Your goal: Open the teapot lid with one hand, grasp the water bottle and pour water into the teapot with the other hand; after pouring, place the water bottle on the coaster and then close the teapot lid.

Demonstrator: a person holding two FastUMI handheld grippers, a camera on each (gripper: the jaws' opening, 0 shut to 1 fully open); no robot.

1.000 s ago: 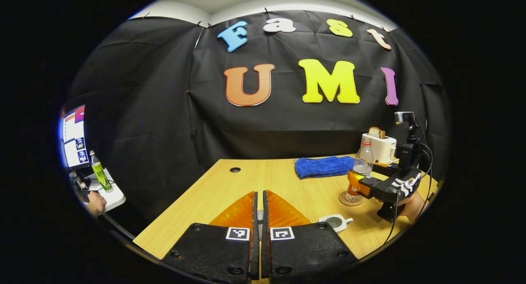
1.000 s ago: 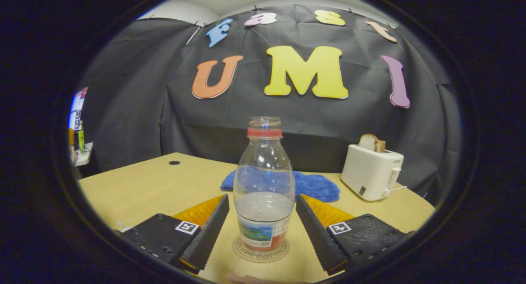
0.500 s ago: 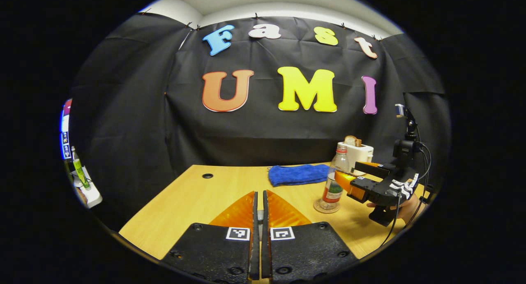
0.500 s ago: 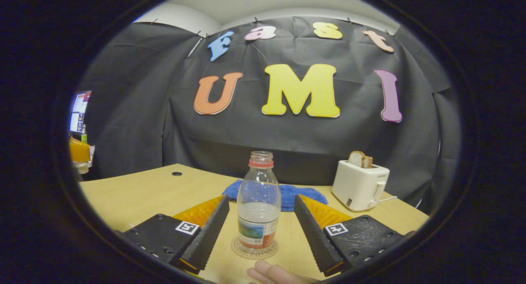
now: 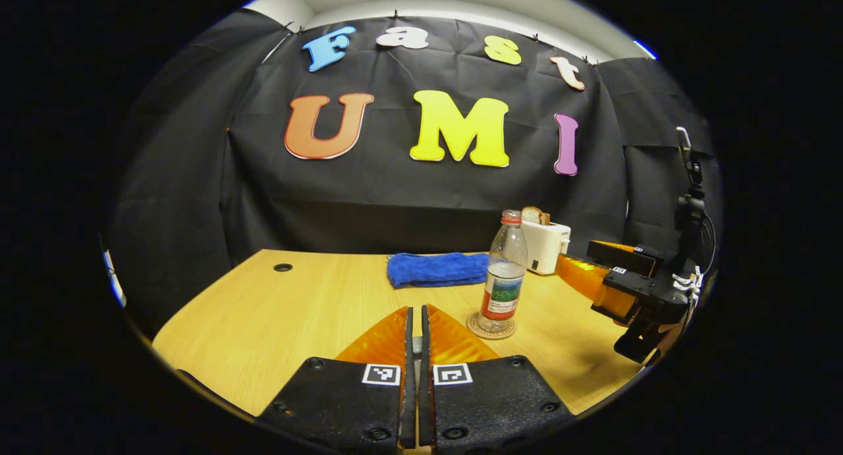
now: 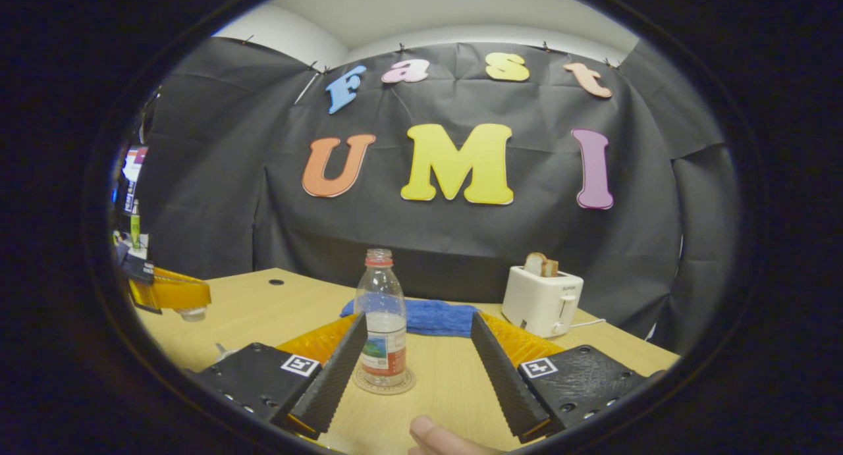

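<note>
A clear water bottle (image 5: 504,270) with a red neck ring and no cap stands upright on a round coaster (image 5: 490,326), partly filled. In the right gripper view the bottle (image 6: 384,333) and coaster (image 6: 385,382) lie just beyond my open right gripper (image 6: 418,320), closer to its left finger and touching neither. My right gripper (image 5: 583,261) hangs right of the bottle, clear of it. My left gripper (image 5: 413,323) is shut with a small grey piece between its fingers. In the right gripper view it (image 6: 168,294) hovers at far left, a pale round lid (image 6: 191,313) under its fingers.
A blue towel (image 5: 435,269) lies behind the bottle. A white toaster (image 6: 543,300) holding bread stands at the back right of the wooden table (image 5: 296,310). A cable hole (image 5: 282,267) marks the back left. A person's fingertip (image 6: 438,438) shows below my right gripper.
My right gripper, still open, has drawn back from the bottle, which stays on the coaster. The left gripper view has swung, so the open teapot has left it and the bottle sits more central.
</note>
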